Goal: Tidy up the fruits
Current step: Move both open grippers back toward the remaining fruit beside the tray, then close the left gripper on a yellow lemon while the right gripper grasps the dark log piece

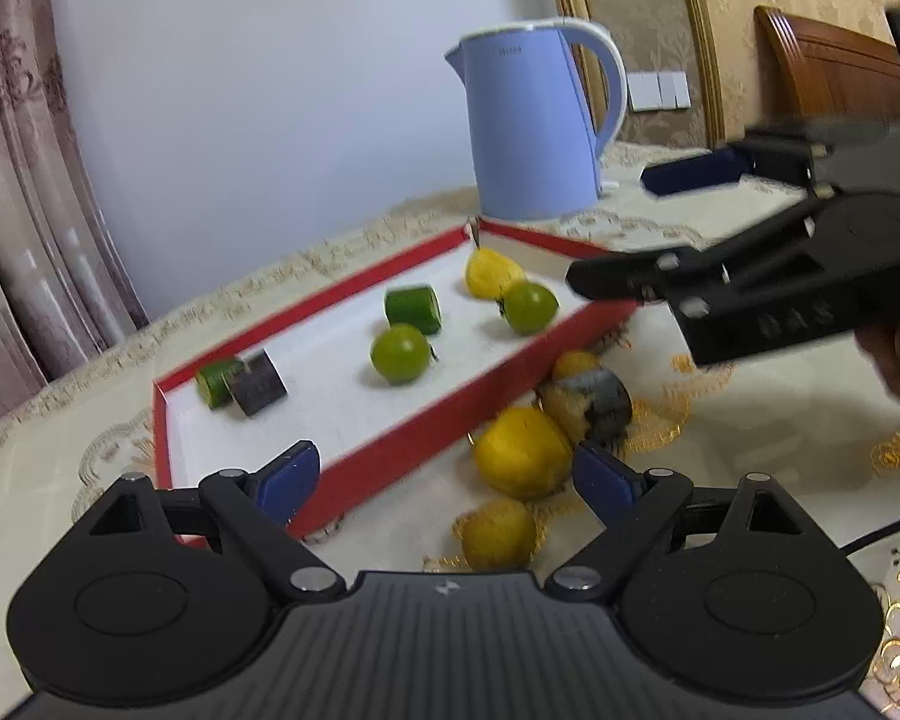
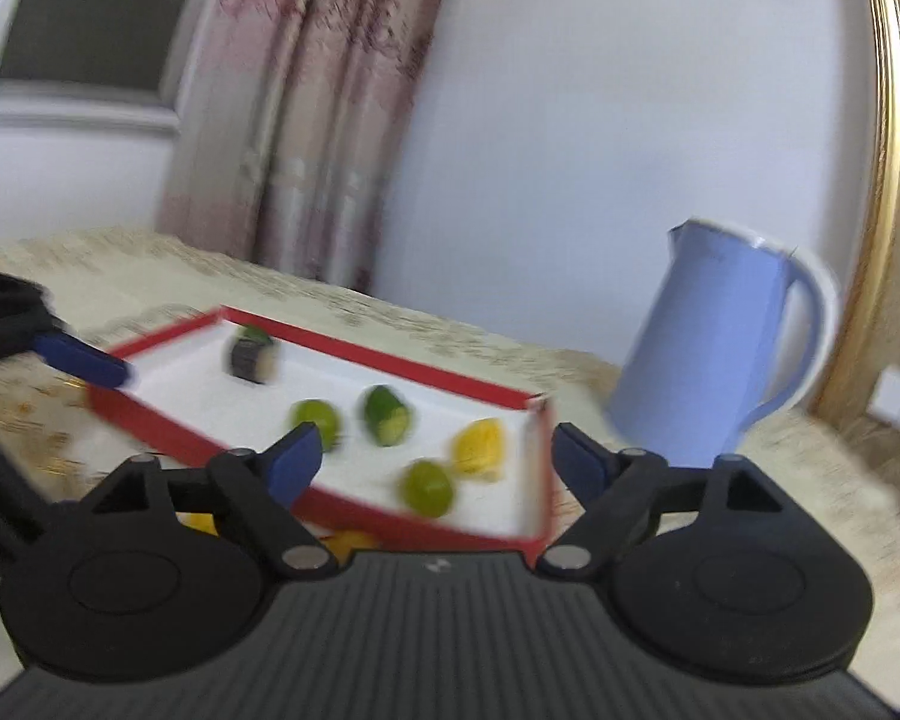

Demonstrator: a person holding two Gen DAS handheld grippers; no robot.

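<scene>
Both claws empty. My left claw [image 1: 447,477] is spread wide, low over the table [image 1: 60,456], straddling the near corner of the red tray [image 1: 390,450]. Yellow fruit [image 1: 522,453] sits just inside its right finger, outside the tray, next to a dark mottled fruit [image 1: 594,399]; I judge that my next pick. Right claw [image 2: 435,459], also wide, hovers above the tray's near wall. Limes [image 1: 401,354], cucumber chunks and one yellow piece already lie inside. Kettle [image 1: 534,120] stands beyond.

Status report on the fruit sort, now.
Left gripper and right gripper open, empty. Red tray holds six pieces; yellow fruit still outside. Path unobstructed.
</scene>
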